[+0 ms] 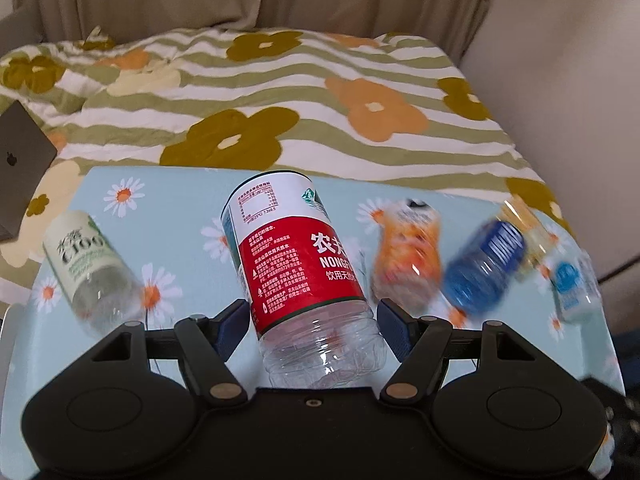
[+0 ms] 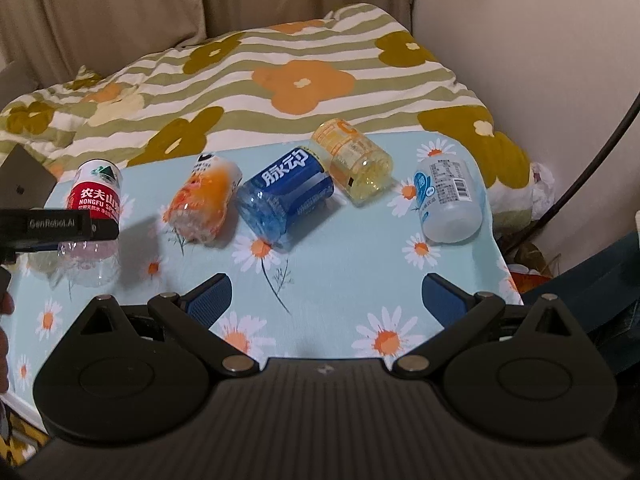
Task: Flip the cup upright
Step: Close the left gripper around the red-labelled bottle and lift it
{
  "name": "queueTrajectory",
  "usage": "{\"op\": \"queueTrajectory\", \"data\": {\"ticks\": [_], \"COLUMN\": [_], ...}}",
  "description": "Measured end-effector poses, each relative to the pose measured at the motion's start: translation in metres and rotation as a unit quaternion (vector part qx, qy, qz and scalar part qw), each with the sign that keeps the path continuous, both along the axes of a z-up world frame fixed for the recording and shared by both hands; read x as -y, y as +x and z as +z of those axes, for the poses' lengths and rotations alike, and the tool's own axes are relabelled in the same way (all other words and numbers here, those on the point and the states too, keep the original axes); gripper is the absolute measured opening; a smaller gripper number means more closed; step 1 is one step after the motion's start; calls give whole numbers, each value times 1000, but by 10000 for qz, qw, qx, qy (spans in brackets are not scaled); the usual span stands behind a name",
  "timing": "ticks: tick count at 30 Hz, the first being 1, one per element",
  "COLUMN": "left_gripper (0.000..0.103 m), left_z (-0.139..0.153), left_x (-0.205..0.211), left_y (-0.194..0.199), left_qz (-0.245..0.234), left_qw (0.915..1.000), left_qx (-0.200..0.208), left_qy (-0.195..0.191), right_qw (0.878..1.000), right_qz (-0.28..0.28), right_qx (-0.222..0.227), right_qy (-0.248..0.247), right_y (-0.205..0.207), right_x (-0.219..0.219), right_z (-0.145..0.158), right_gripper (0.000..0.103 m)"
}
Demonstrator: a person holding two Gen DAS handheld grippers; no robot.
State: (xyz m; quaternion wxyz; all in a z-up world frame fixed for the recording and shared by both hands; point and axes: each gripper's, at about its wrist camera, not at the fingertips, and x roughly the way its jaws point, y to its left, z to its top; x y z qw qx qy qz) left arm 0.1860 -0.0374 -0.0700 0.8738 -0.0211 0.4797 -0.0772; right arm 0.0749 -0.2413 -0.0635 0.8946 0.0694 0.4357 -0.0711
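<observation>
The cups are cut-off plastic bottles. My left gripper [image 1: 312, 324] is shut on the red-label Nongfu cup [image 1: 298, 264], clear base toward the camera, tilted above the table; it also shows in the right wrist view [image 2: 94, 204] with the left gripper's fingers [image 2: 60, 224] across it. Lying on their sides are an orange cup [image 2: 204, 204], a blue cup [image 2: 286, 196], a yellow cup [image 2: 354, 160] and a pale blue-label cup [image 2: 450, 200]. A green-label cup [image 1: 86, 264] lies at the left. My right gripper [image 2: 326, 300] is open and empty above the table's front.
The table has a light blue daisy cloth [image 2: 340, 272]. Behind it lies a bed with a striped floral quilt [image 1: 280, 100]. A grey laptop [image 1: 20, 164] sits at the left on the bed. A wall and a dark cable [image 2: 592, 152] stand at the right.
</observation>
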Motion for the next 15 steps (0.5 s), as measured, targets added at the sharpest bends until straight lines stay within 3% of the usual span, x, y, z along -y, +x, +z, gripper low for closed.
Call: {"op": "queueTrajectory", "data": {"ticks": [8, 15], "left_gripper": [74, 74], "left_z": [-13, -37], "left_x": [29, 45], "left_y": [-62, -84], "left_qz": [-367, -478], "left_qw": [9992, 9986], "left_qx": [112, 117], "left_qy": [126, 196], "right_qw": [9996, 9989], "right_qz": [288, 430], "right_qx": [-56, -199], "right_qy": [-42, -70], "right_y": [-32, -48], "right_x": [9, 15], "right_z": [-13, -33], "right_gripper": [103, 103]}}
